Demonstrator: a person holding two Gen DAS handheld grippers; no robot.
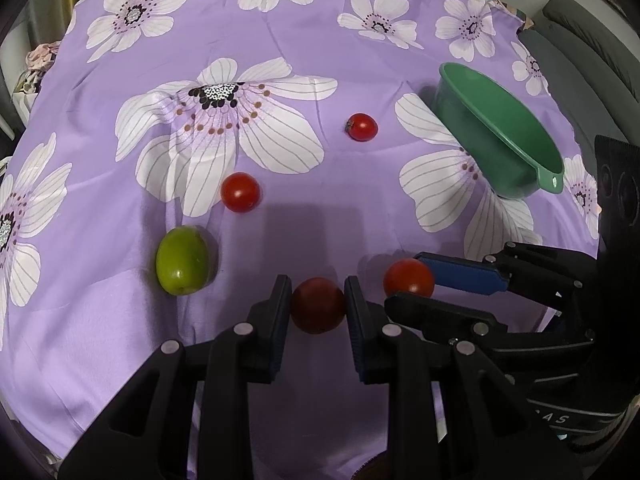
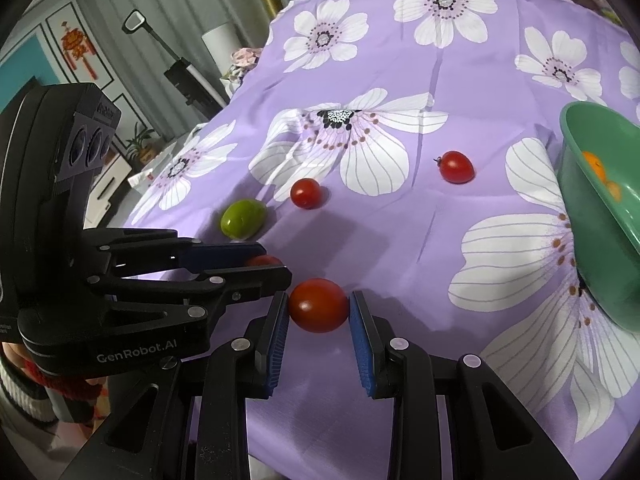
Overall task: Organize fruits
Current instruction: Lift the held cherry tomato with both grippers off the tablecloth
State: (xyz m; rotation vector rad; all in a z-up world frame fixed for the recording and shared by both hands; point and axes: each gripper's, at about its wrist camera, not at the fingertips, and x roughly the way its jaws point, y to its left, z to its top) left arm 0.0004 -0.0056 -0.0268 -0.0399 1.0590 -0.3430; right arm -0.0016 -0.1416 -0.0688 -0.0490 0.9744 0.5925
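My left gripper is shut on a dark red cherry tomato, just above the purple flowered cloth. Close to its right, my right gripper is shut on a brighter red cherry tomato. Each gripper also shows in the other's view: the right gripper and the left gripper. Loose on the cloth lie two more red tomatoes and a green fruit. A green bowl stands at the right, with orange fruit inside.
The cloth covers a table whose left edge drops toward a room with a cabinet and a standing appliance. A grey sofa lies beyond the right edge. A person's sleeve shows behind the left gripper.
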